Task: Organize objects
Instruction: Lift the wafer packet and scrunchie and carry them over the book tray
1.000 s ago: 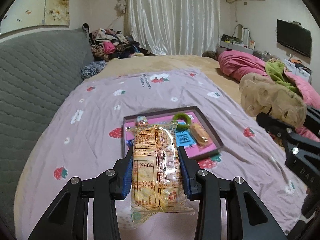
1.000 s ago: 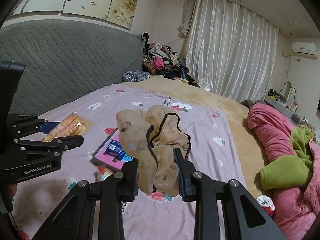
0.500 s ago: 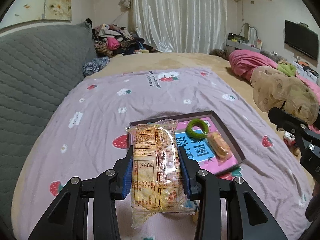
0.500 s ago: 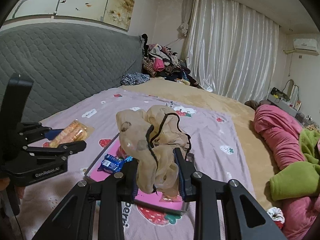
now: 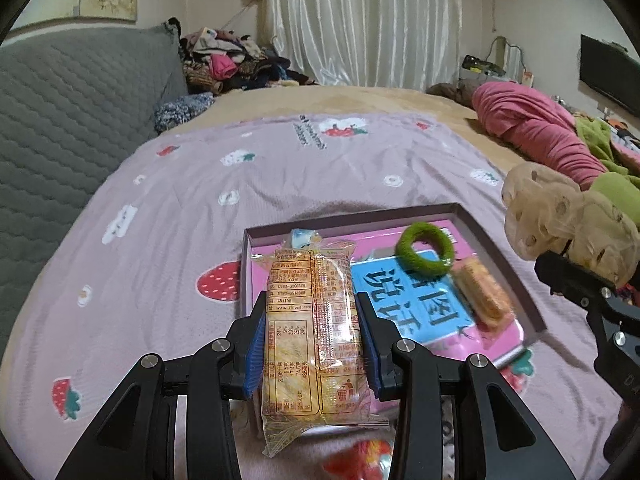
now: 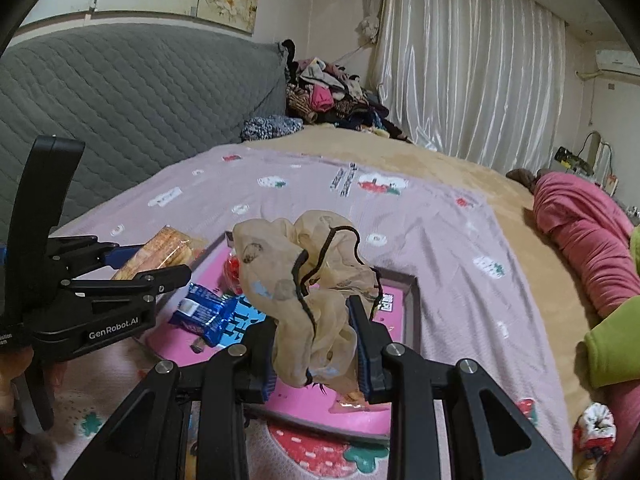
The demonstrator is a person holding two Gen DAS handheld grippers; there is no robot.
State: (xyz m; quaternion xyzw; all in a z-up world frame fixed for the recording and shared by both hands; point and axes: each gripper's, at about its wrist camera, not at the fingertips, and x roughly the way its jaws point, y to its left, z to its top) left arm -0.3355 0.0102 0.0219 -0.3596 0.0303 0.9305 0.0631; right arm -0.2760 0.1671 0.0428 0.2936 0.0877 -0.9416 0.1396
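The left gripper (image 5: 312, 344) pinches a clear orange-printed biscuit packet (image 5: 312, 332) at lower centre, over the near edge of the shallow pink-lined box tray (image 5: 496, 248). The right gripper (image 6: 316, 344) clamps a crumpled beige sheer scrunchie (image 6: 308, 288) mid-frame above that tray, which lies on the strawberry-print lilac bedspread (image 5: 280, 176).

Soft, even indoor light, pretty dim and warm, barely any shadows. The curtain (image 5: 360, 24) glows a bit. Fisheye bends the edges hard, black corners, and the bottom's slightly blurry.
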